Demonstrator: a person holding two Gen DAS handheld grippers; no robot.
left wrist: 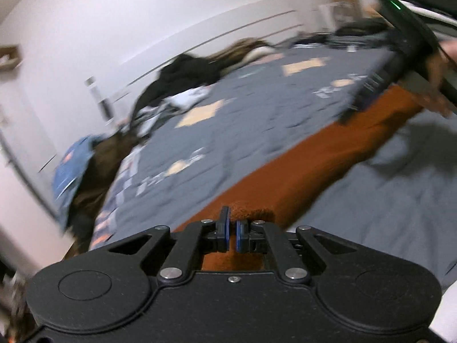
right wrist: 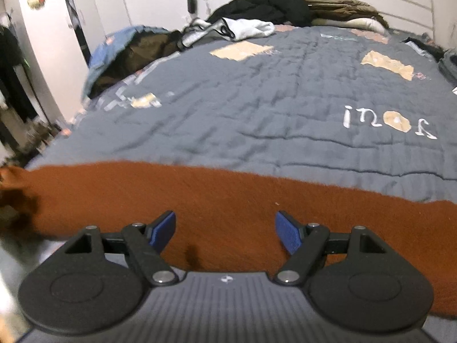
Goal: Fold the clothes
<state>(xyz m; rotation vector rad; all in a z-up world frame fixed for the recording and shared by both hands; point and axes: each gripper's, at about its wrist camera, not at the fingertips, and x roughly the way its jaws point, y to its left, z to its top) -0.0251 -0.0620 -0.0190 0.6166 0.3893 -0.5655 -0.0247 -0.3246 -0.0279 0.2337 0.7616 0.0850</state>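
From your left wrist camera, the left gripper (left wrist: 232,233) sits at 6 o'clock with its blue pads pinched together on a bunched edge of the rust-orange fuzzy knit garment (left wrist: 300,165). That cloth runs away from the jaws toward 2 o'clock as a long band across the grey quilted bedspread with tan patches (left wrist: 257,108). At its far end, near 2 o'clock, your right gripper (left wrist: 368,91) appears as a dark blurred shape over the fabric — its jaws cannot be read from here. A heap of black and white clothes (left wrist: 177,85) lies at 10 o'clock by the white wall, with a blue item (left wrist: 71,168) at 9 o'clock. The whole view is smeared.

From your right wrist camera, the right gripper (right wrist: 225,231) at 6 o'clock has its blue pads spread wide apart, gripping nothing; the rust-orange garment (right wrist: 228,191) lies just beyond and beneath them, stretched from 9 o'clock to 3 o'clock over the bedspread (right wrist: 257,91). The clothes heap (right wrist: 257,11) sits at 12 o'clock — against the headboard.
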